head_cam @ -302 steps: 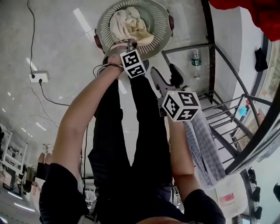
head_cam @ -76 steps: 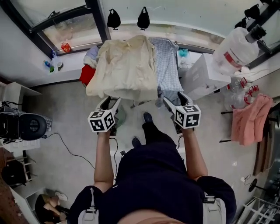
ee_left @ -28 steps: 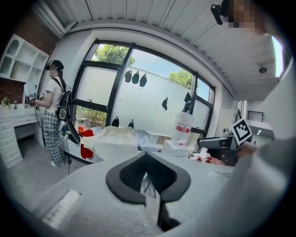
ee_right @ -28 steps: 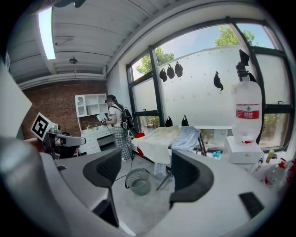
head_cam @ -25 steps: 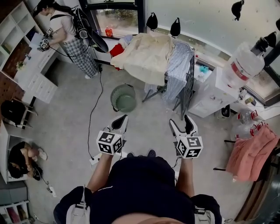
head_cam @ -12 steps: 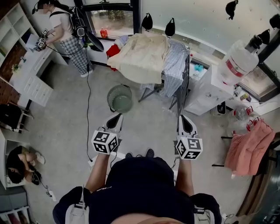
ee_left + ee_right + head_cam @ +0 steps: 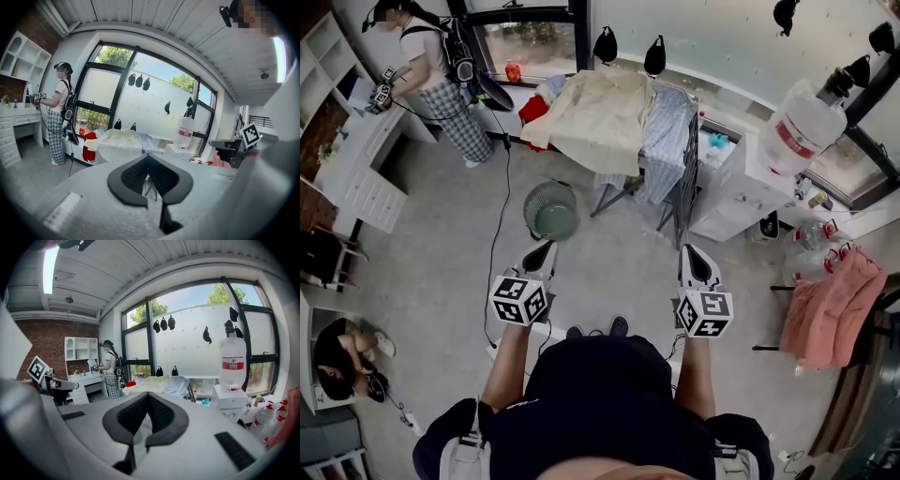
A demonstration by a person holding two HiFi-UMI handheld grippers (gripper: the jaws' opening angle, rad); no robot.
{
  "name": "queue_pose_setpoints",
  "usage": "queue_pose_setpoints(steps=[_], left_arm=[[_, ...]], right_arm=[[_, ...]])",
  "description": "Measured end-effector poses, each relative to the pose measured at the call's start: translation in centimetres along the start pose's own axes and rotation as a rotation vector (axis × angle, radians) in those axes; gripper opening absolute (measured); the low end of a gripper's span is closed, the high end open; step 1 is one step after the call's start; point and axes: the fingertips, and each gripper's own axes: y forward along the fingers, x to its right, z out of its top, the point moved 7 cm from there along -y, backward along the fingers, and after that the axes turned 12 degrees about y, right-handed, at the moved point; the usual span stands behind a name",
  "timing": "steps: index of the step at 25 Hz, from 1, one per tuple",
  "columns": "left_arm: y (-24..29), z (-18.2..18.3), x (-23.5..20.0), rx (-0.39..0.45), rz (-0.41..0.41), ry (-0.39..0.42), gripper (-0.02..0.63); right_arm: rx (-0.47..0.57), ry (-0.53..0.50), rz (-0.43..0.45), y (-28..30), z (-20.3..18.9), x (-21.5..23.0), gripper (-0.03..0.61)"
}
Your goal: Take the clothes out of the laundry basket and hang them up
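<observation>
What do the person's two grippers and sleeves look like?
The left gripper and right gripper match: white bodies, black pointed jaw pads with a textured face, and at the rear a white cube with black square markers. The person wears a dark top with short sleeves.

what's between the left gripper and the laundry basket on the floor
Nothing visible. Only bare floor lies between the left gripper, which is shut and empty, and the laundry basket just ahead of it. A cable runs along the floor off to the left, clear of that path.
</observation>
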Motion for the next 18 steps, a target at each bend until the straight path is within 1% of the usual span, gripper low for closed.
queue_pose_setpoints(steps=[4,9,13,18], left_arm=[[0.4,0.1,0.1,-0.005,0.002,-0.002,0.023],[0.5,0.1,0.2,-0.007,0.008,0.001,0.023],[0.6,0.2,-0.4,-0.004,0.034,-0.014,0.023],[0.7,0.1,-0.4,-0.010,0.033,-0.017,0.023]], right_arm=[[-0.014,-0.010,-0.022,0.1,-0.2,0.6,0.000],[-0.010,0.000,-0.012,0.1,-0.4,0.7,0.000],[0.011,0.008,-0.049,-0.1,-0.2,1.0,0.000],[0.009,0.009,-0.047,-0.3,-0.2,1.3,0.000]])
